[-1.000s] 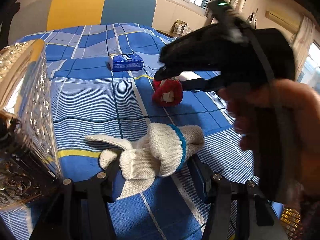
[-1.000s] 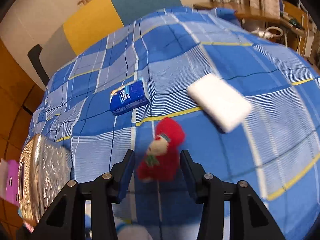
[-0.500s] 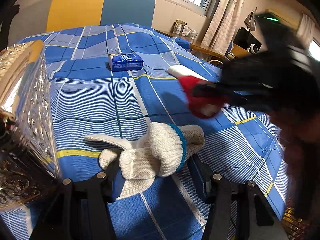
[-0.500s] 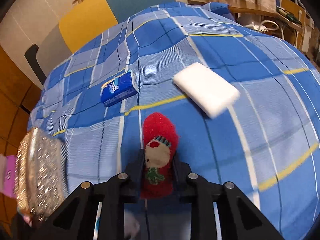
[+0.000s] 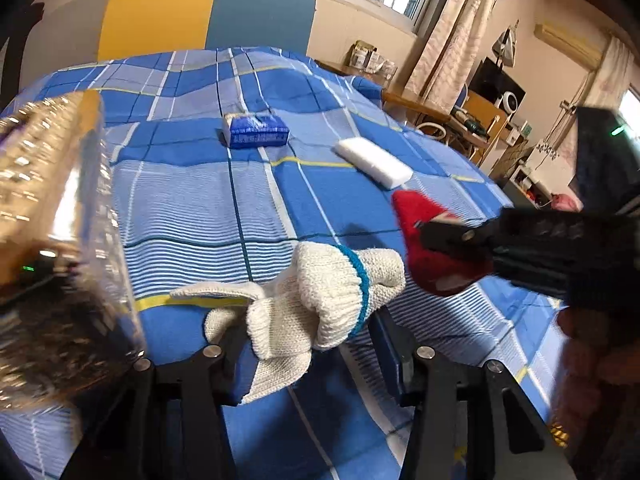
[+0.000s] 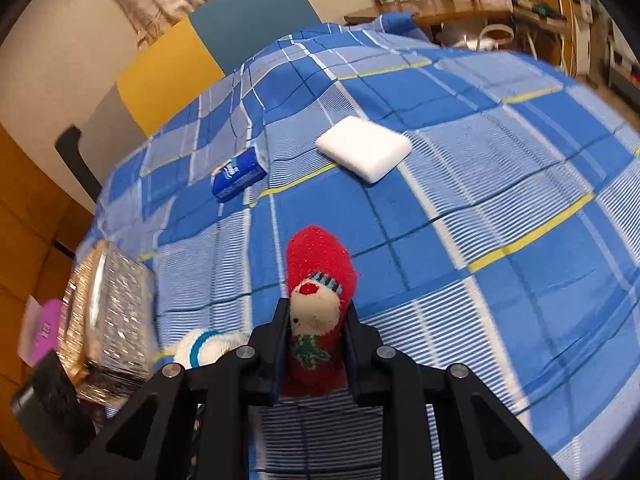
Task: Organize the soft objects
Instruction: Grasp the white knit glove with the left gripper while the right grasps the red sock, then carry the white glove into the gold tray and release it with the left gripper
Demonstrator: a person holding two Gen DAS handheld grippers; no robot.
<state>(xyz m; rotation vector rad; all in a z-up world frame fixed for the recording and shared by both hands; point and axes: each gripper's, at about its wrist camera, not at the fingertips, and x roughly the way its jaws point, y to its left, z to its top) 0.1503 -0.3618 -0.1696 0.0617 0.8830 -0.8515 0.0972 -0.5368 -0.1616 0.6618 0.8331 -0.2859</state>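
A white knit glove (image 5: 320,300) with a blue cuff band lies crumpled on the blue plaid bedsheet (image 5: 192,208). My left gripper (image 5: 306,338) straddles it; its jaws are closing, and the pads sit at the glove's sides without clearly pressing. My right gripper (image 6: 316,344) is shut on a red Santa-face sock (image 6: 320,280) and holds it above the sheet. From the left wrist camera, the right gripper (image 5: 444,236) and the red sock (image 5: 424,216) hang just right of the glove. The glove (image 6: 204,346) shows low and left of the right gripper.
A blue tissue pack (image 5: 256,134) (image 6: 238,176) and a white foam pad (image 5: 372,162) (image 6: 364,148) lie farther up the bed. A clear patterned container (image 5: 52,240) (image 6: 104,312) stands at the left edge, with a pink item (image 6: 44,328) beside it. A desk and shelves stand beyond the bed.
My right gripper shut on the red sock, lifted it off the sheet and carried it rightward in the left wrist view. The left jaws narrowed slightly around the glove.
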